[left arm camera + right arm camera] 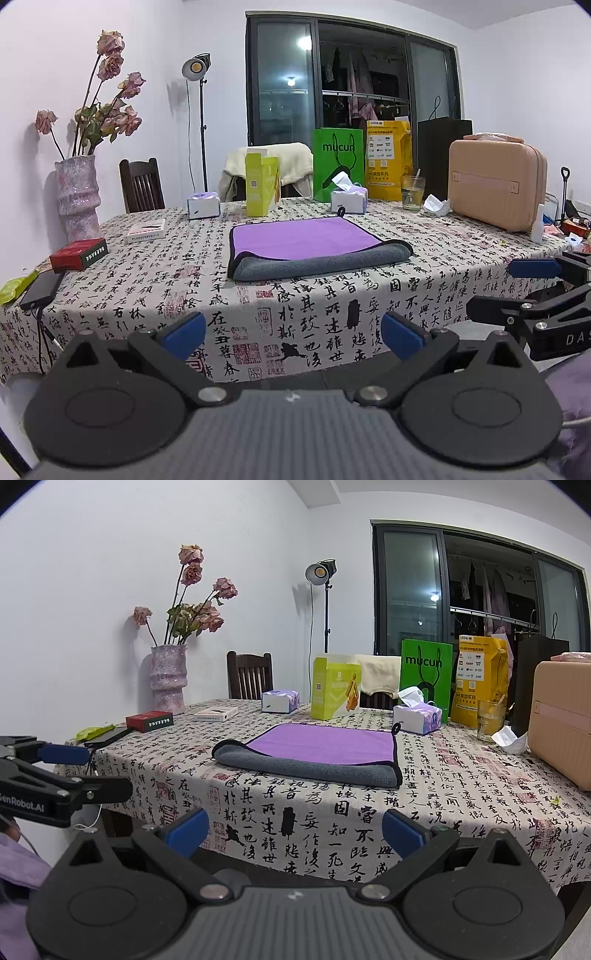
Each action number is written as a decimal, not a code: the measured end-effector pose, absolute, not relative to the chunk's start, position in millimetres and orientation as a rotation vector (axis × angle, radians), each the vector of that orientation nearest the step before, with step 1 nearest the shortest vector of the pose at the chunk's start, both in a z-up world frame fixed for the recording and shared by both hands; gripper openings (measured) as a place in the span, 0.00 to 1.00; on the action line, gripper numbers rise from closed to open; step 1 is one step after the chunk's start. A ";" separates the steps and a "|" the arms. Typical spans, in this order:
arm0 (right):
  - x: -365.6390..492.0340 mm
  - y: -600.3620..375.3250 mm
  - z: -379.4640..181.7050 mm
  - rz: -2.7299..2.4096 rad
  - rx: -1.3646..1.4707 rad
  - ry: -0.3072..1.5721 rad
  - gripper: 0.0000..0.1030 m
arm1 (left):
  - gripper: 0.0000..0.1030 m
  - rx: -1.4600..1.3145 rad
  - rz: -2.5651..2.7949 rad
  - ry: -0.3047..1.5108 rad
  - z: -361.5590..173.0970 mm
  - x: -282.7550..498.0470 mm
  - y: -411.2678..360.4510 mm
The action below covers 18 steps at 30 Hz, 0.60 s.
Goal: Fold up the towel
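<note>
Blue-padded left hand-held gripper (293, 334) and right hand-held gripper (293, 825) gape wide, empty, short of the towel (314, 247).

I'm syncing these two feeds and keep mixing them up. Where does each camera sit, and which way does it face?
Left wrist: on the left gripper, off the table's near edge, facing the towel squarely; own open blue-padded fingers below, right gripper at right edge.
Right wrist: on the right gripper, also off the near edge, angled left toward the vase; own open fingers below, left gripper at left edge.
Shared: towel, green bag, tablecloth.
</note>
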State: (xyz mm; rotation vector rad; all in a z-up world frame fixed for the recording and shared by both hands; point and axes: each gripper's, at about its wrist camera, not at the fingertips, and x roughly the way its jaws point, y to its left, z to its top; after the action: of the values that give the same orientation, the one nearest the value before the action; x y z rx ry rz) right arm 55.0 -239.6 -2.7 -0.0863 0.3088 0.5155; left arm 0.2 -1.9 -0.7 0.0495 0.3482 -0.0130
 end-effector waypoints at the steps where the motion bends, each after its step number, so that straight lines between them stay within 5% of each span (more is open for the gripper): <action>1: 55.0 -239.5 -2.8 0.516 -0.086 0.309 0.98 | 1.00 0.049 -0.013 0.349 -1.3 0.3 -2.6; 18: 67.6 -249.3 -7.2 0.492 -0.079 0.301 0.98 | 1.00 0.073 0.041 0.344 -6.6 18.6 12.6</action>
State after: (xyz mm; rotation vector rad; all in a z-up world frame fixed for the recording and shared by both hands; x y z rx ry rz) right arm 67.6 -249.3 -7.2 -0.0790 0.3013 0.4918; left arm 18.6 12.6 -6.6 0.0730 0.3443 0.0408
